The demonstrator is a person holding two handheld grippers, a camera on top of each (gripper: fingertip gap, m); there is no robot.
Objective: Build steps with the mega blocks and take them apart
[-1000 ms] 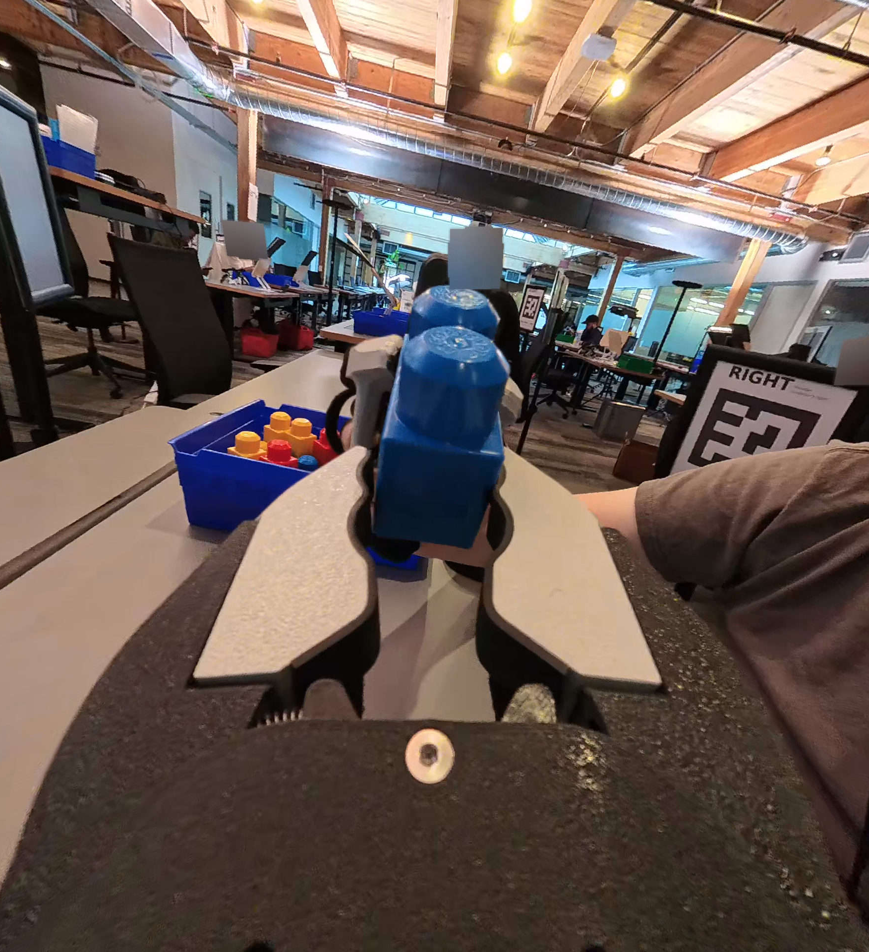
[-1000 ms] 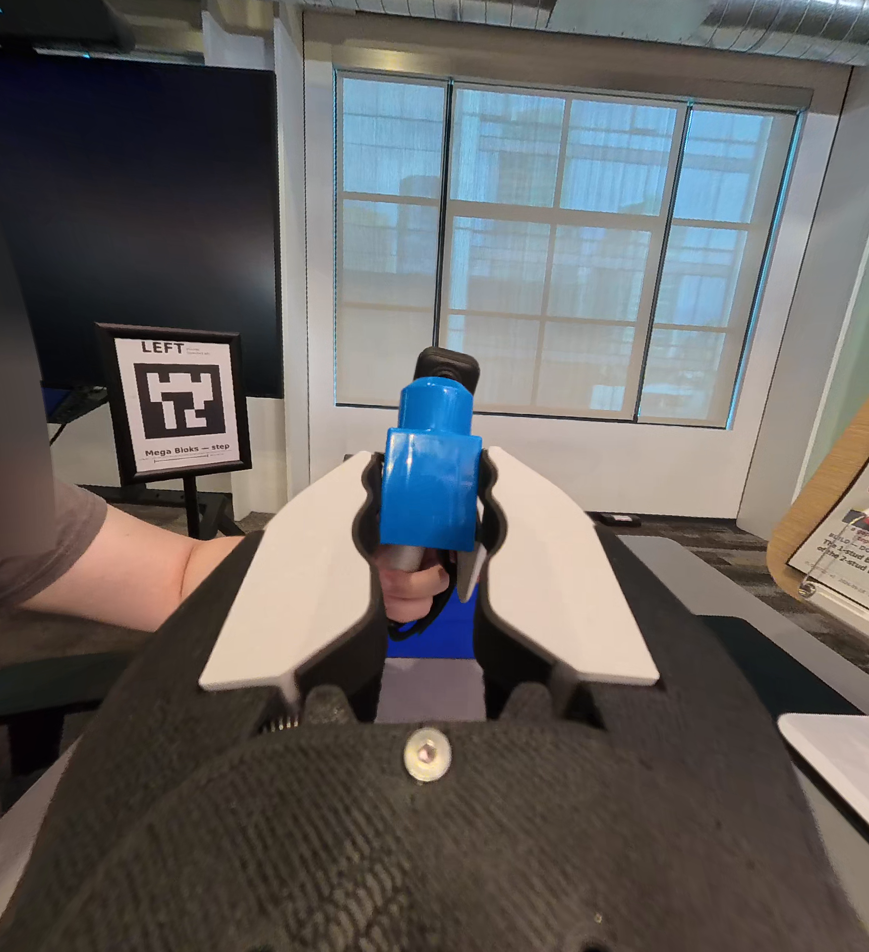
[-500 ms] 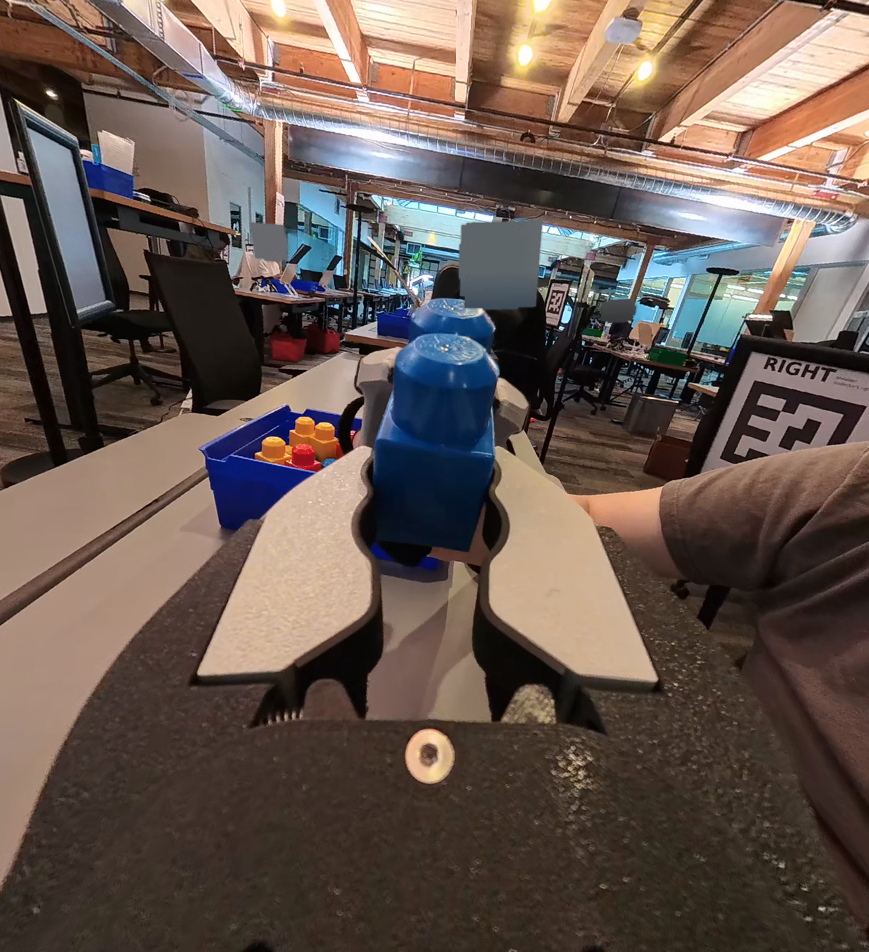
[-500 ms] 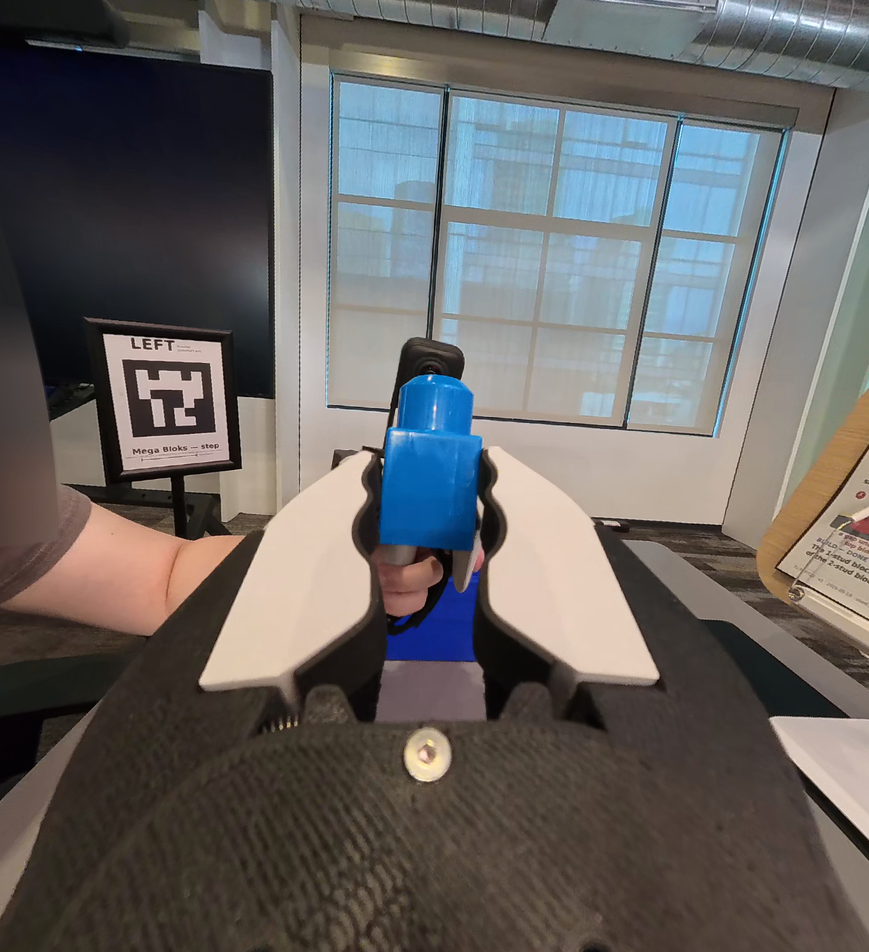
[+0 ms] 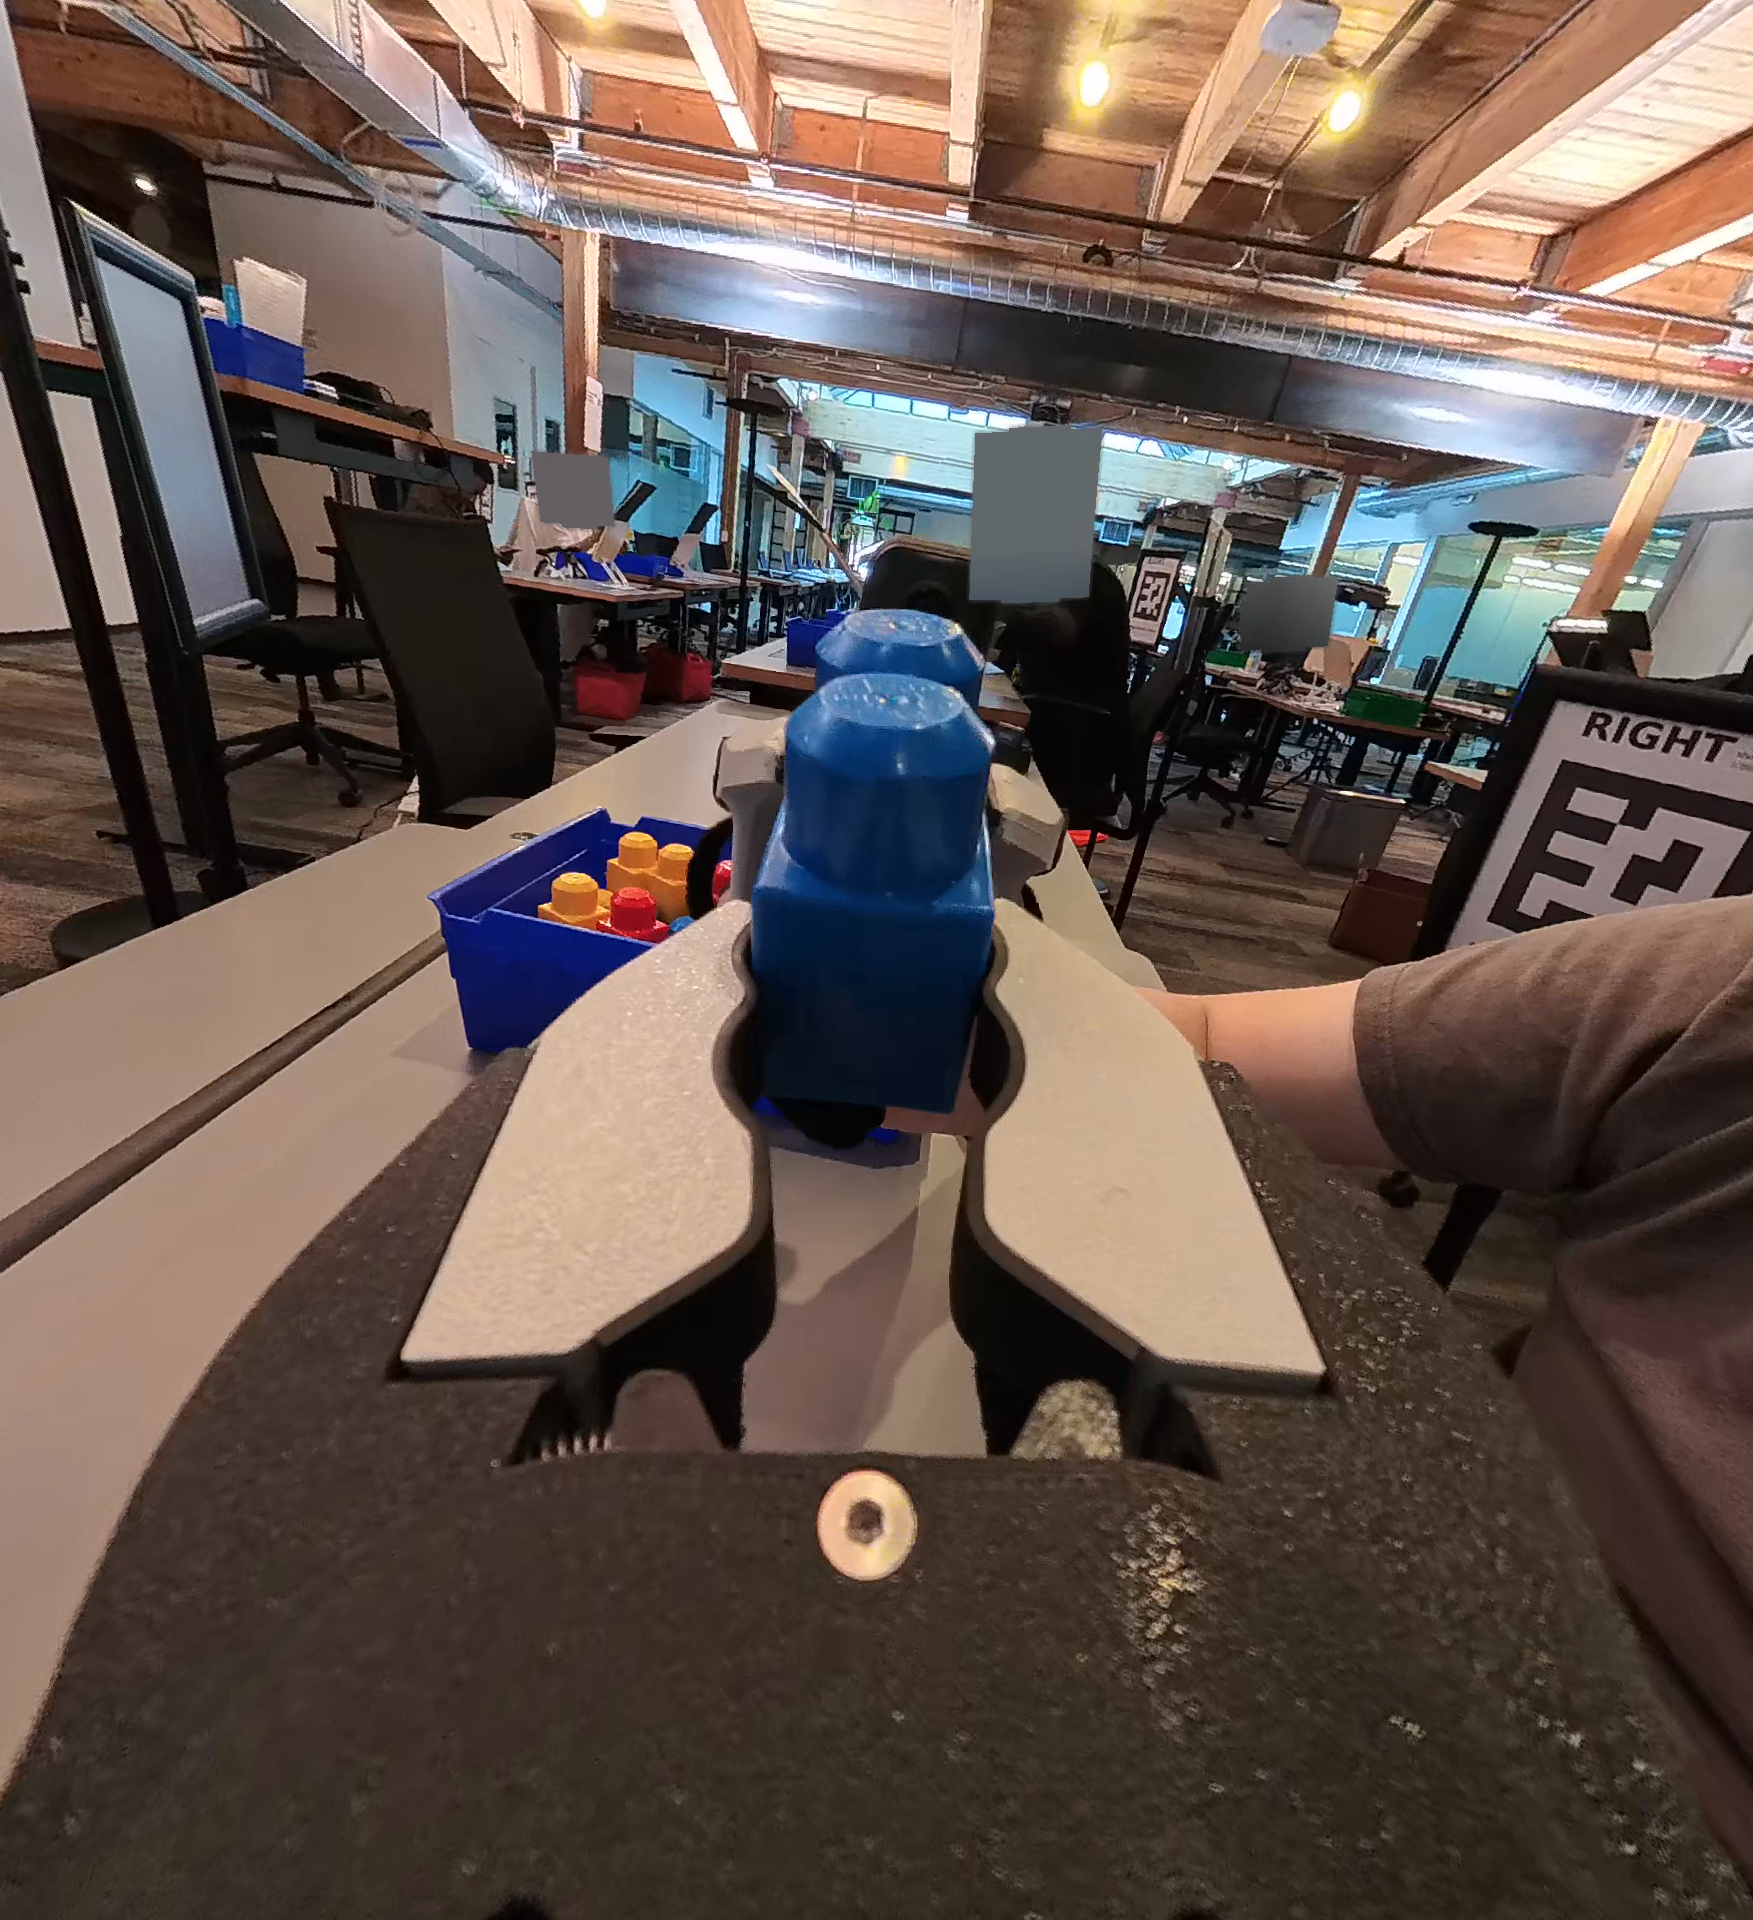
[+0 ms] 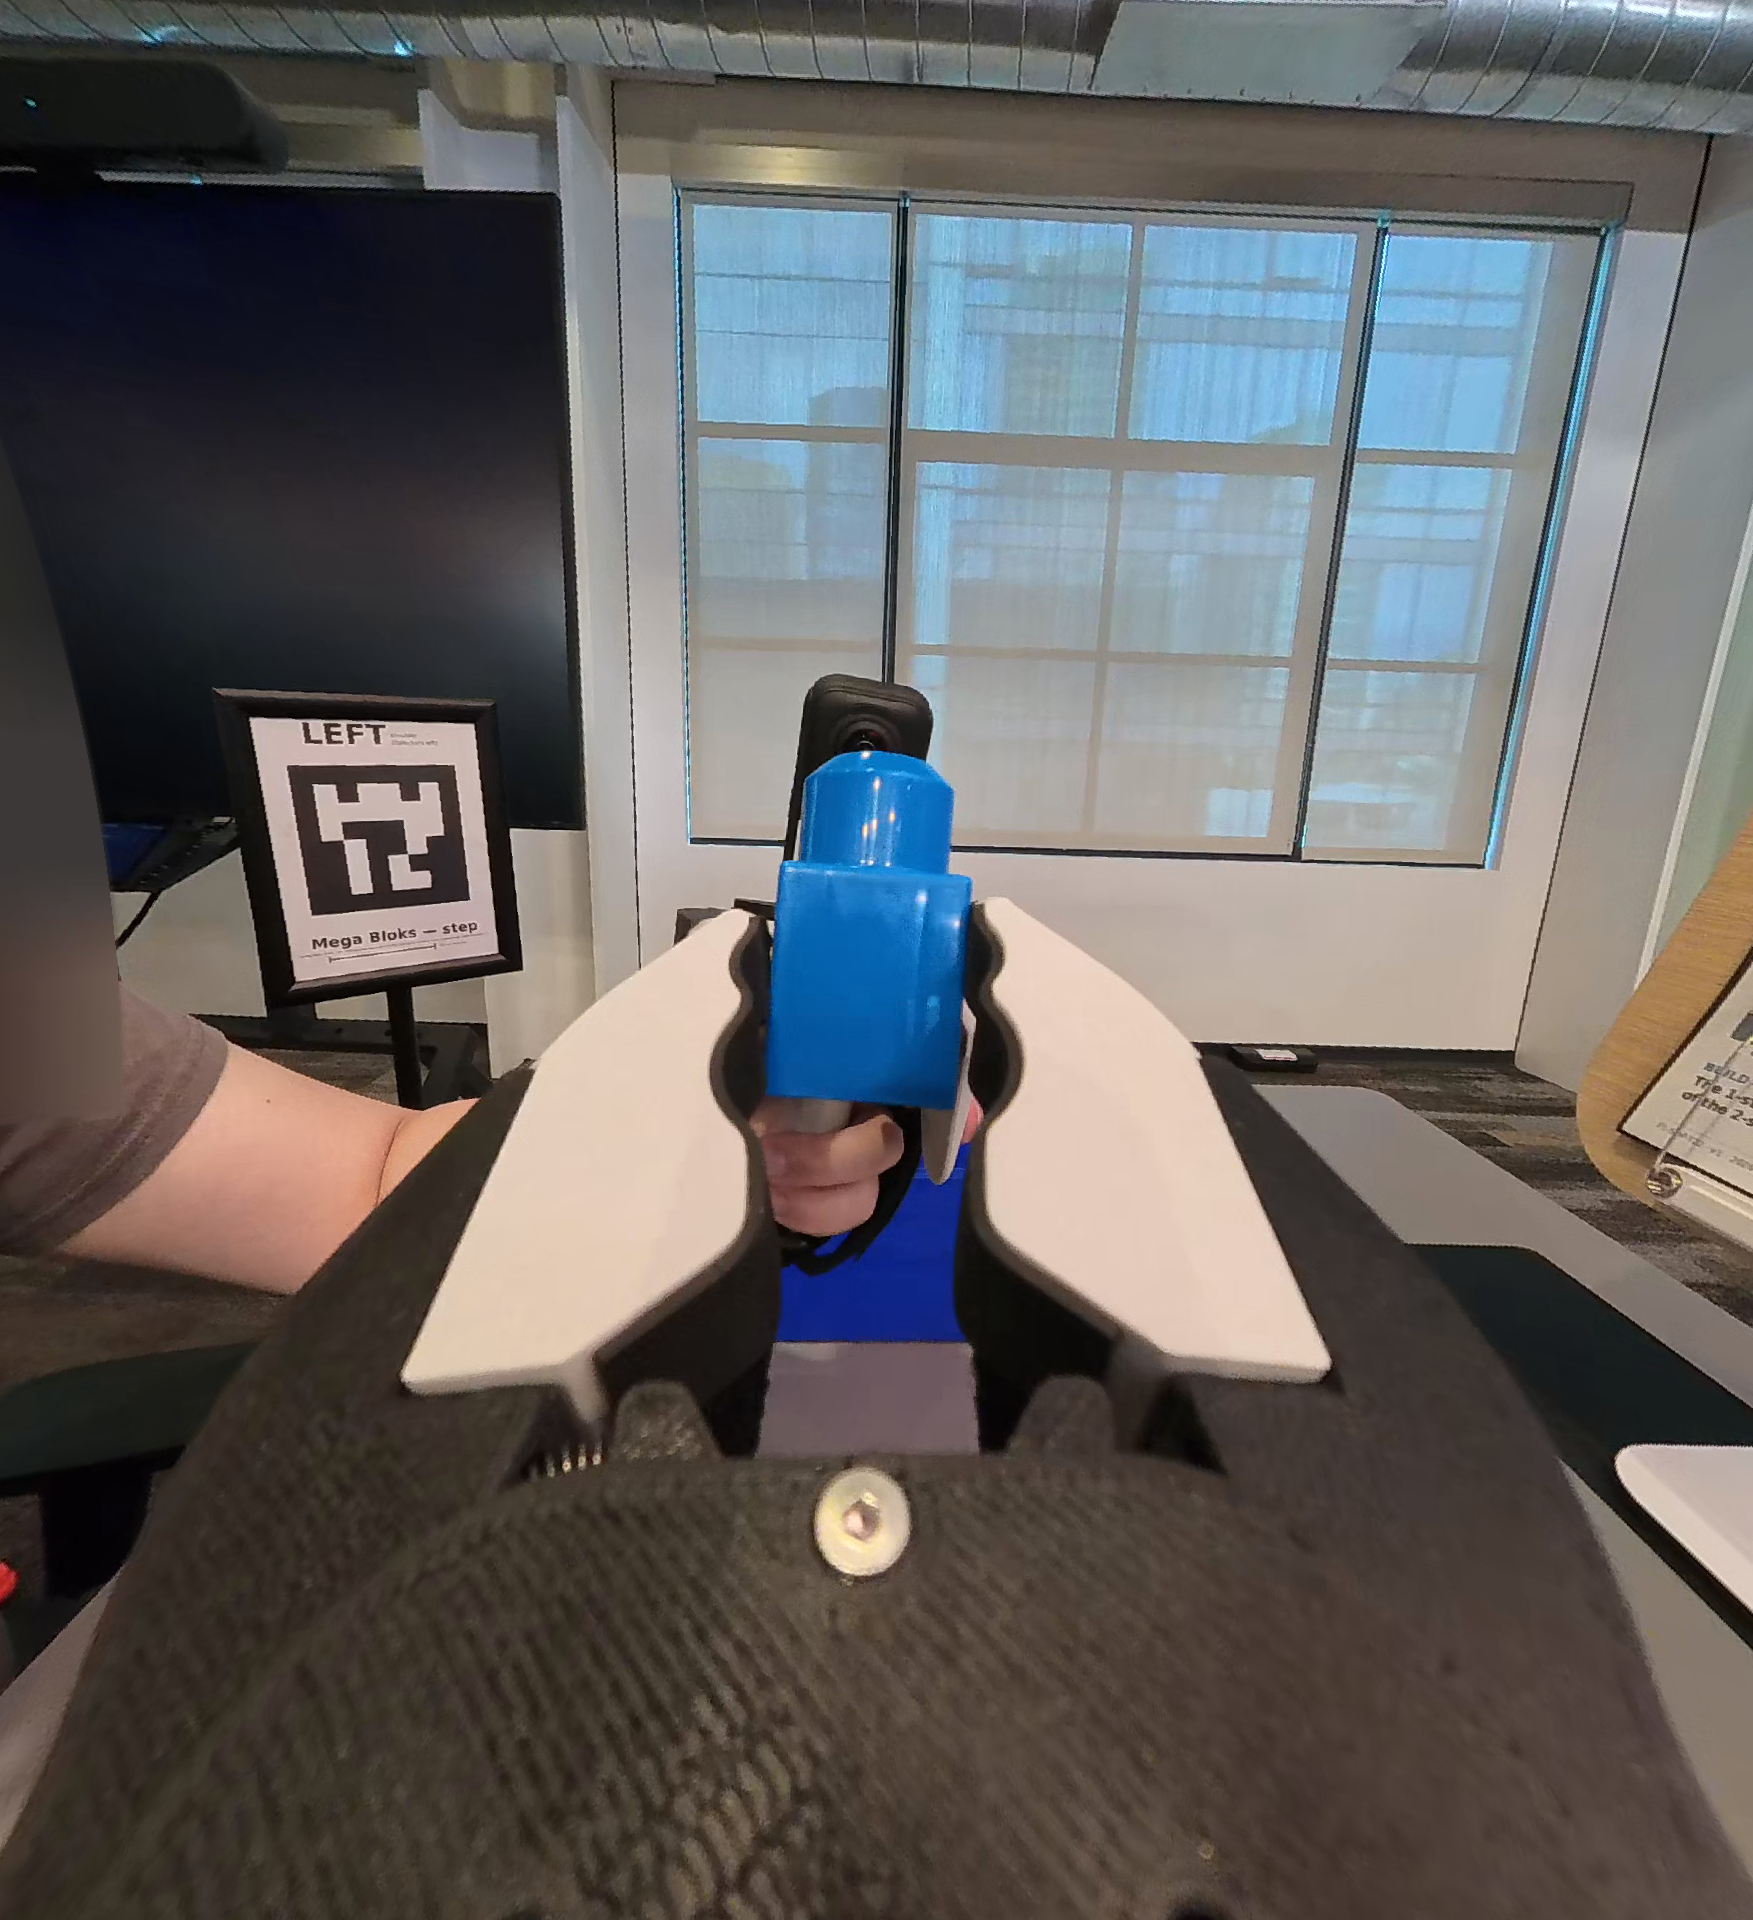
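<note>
- My left gripper (image 5: 867,997) is clenched on a blue two-stud plastic block (image 5: 872,935), held above the grey table (image 5: 176,1039).
- My right gripper (image 6: 867,997) clamps its far end, presumably steadying it for assembly.
- Spare blocks wait in the blue plastic bin (image 5: 508,966).

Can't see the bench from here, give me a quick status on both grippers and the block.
Left gripper and right gripper both shut on the blue block, held above the table. Blue bin of spare blocks beyond, apart. Nothing in the way.
</note>
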